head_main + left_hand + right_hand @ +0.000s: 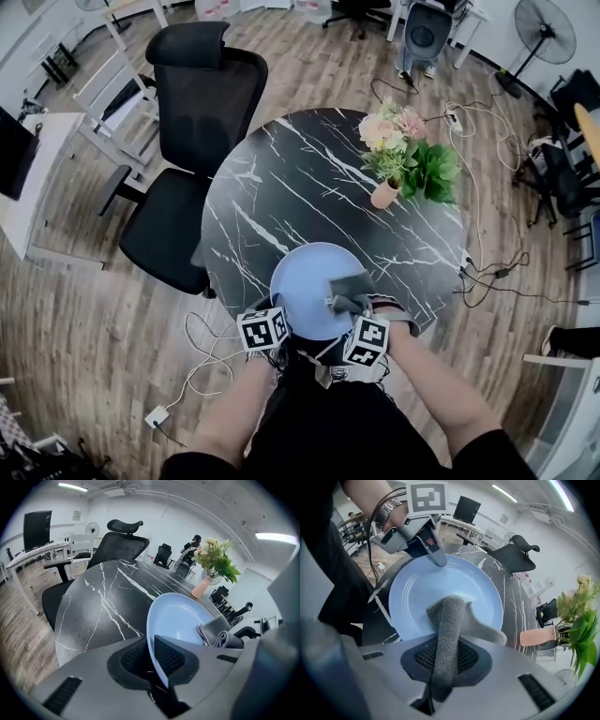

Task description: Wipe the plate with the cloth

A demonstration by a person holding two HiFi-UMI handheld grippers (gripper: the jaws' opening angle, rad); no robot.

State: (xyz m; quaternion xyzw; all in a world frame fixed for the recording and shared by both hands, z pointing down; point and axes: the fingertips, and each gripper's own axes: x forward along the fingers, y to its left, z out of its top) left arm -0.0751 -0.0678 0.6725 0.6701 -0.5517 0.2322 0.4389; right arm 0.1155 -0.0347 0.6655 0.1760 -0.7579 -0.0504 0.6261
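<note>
Left hand-held gripper [277, 319] tight on plate [305, 279], right hand-held gripper [352, 315] tight on cloth [352, 285]

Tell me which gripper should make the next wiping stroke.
Right. The right gripper is shut on the grey cloth, which lies on the blue plate; the left gripper is clamped on the plate's rim, steadying it.

Black marble table [300, 187]: blue plate [305, 281], flower vase [383, 194].

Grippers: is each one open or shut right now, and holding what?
Left gripper: shut on the rim of the plate.
Right gripper: shut on the cloth, over the plate.
</note>
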